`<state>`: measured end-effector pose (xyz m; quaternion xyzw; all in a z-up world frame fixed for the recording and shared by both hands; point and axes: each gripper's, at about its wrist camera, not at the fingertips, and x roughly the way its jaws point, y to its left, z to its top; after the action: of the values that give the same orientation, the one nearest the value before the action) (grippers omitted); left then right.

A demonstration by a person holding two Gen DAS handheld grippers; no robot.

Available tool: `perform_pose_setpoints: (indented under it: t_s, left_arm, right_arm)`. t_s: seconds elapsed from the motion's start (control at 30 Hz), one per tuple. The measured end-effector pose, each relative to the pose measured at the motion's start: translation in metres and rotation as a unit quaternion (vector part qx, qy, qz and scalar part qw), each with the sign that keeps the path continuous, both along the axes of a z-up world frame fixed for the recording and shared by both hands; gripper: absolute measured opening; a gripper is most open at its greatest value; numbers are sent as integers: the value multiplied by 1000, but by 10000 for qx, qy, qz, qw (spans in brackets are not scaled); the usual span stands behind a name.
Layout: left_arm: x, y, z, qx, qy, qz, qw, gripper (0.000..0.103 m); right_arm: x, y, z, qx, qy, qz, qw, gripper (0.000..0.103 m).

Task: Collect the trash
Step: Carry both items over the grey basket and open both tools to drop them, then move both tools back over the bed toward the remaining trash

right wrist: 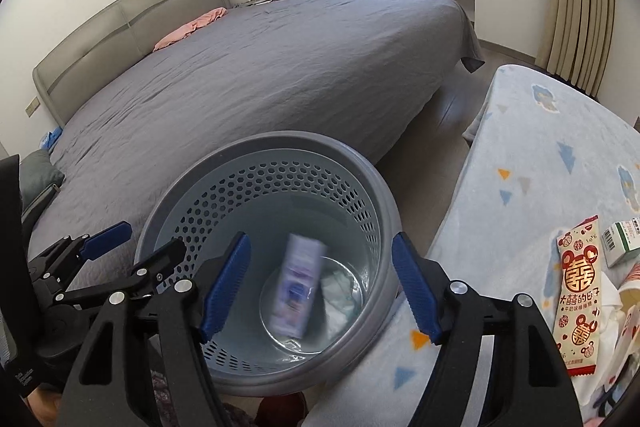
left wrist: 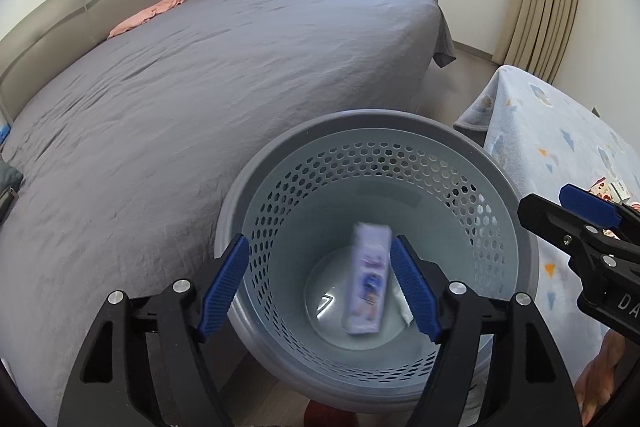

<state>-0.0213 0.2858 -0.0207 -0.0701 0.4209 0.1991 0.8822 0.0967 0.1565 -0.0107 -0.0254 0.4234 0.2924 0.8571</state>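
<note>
Both tongs, the left tongs point(left wrist: 320, 287) and the right tongs point(right wrist: 322, 287), are held released above the grey perforated wastebasket point(left wrist: 516, 227), with nothing pressed between their blue pads. A blurred pale purple packet point(left wrist: 368, 279) is seen inside the basket, beside crumpled white paper point(right wrist: 340, 291) at the bottom. On the blanket-covered tabletop point(right wrist: 532, 155) a red-and-white candy wrapper point(right wrist: 580, 307) is left; it is judged light, thin and slippery, best pinched across a free edge or its narrow width.
</note>
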Motion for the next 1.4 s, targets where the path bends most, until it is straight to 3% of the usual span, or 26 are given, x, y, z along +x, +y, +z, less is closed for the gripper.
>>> perform_pose_setpoints:
  t_s: [0.7, 1.07, 1.4]
  left_arm:
    - [-8, -17, 6, 193, -100, -124, 9997, 80]
    - [1, -63, 21, 191, -210, -642, 9975, 81]
    - [10, -129, 35, 76, -350, -1419, 9892, 82]
  right_arm:
    - [-16, -29, -2, 3, 76, -275, 9996, 70]
    - [-28, -124, 13, -63, 30, -954, 9954, 70]
    - [-44, -210, 25, -148, -85, -1719, 9850, 70]
